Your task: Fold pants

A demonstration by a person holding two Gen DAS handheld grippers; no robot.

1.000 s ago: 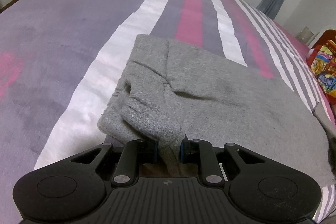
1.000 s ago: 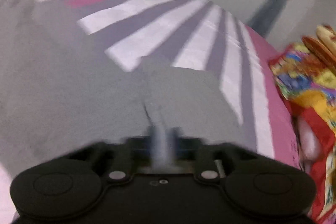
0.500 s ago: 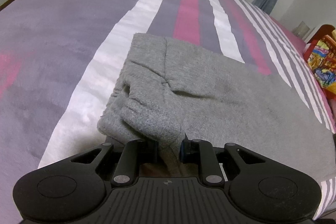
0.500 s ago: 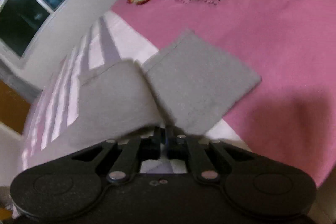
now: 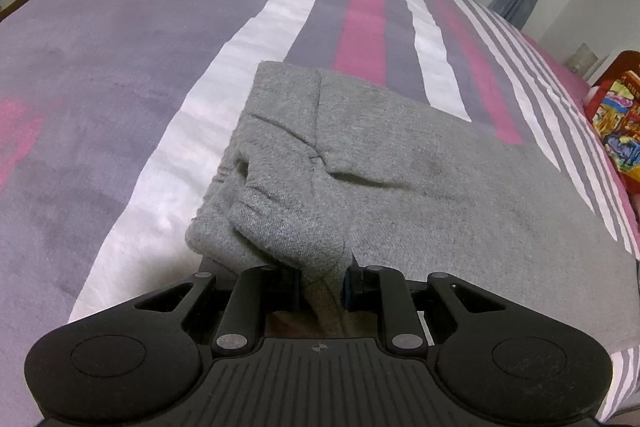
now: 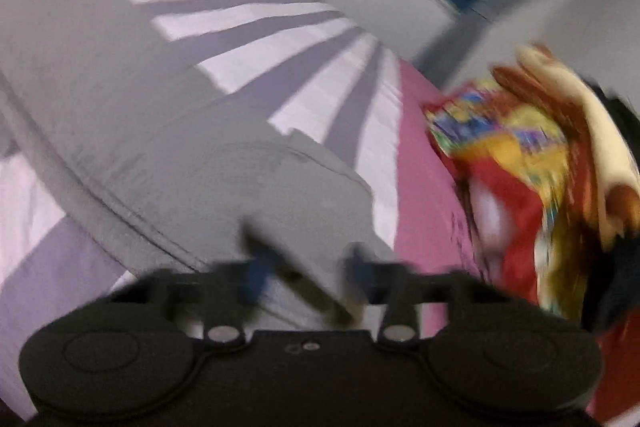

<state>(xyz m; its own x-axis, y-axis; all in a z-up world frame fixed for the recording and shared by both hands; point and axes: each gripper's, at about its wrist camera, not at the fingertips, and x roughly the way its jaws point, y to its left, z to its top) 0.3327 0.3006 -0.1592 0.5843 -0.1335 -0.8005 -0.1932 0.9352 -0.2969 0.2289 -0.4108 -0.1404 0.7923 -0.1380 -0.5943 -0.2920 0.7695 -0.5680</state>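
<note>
Grey pants (image 5: 420, 179) lie on our striped bedspread (image 5: 120, 87), mid-fold. Left gripper (image 5: 322, 277) clamps the bunched waistband; right gripper (image 6: 306, 277), blurred, pinches a leg. Next: 1 aligned lay-over.

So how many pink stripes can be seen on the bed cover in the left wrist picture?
2. One wide pink stripe runs up the middle, above the grey pants; a thinner pink stripe lies right of it. The pants may hide more.
</note>
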